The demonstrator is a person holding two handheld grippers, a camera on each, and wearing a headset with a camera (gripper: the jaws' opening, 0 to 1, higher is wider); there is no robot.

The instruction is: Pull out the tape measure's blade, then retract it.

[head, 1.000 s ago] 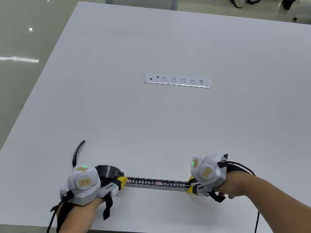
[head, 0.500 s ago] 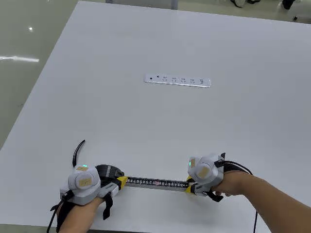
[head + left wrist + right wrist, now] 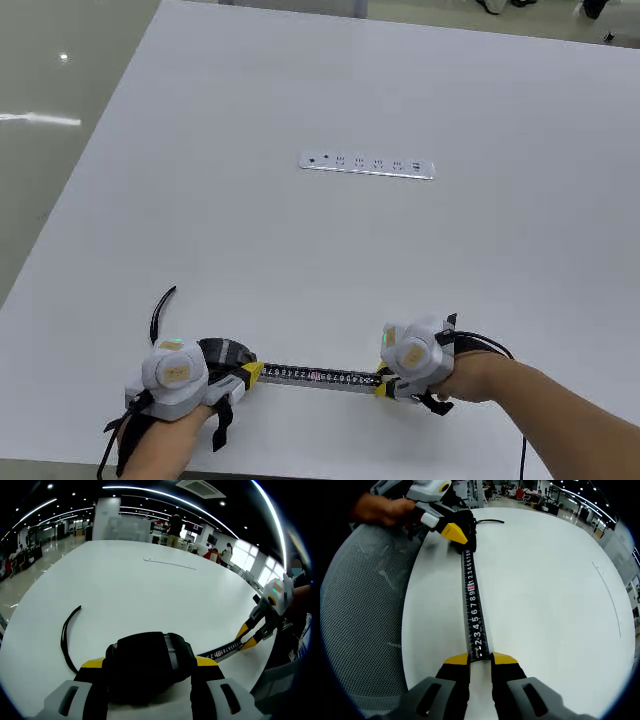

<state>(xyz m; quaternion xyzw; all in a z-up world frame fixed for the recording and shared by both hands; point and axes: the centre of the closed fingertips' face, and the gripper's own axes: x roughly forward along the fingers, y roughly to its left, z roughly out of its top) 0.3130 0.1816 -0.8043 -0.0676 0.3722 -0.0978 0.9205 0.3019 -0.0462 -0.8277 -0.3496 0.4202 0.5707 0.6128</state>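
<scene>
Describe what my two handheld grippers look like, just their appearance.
The left gripper and right gripper match: rounded pale grey housings, each with a tan patch and a small green light on top, and grey claws tipped in yellow. Black straps and black cables hang from both. The right forearm is bare, without a sleeve.

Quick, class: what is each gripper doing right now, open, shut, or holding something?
Left gripper: shut on the tape measure case.
Right gripper: shut on the end of the blade.
</scene>
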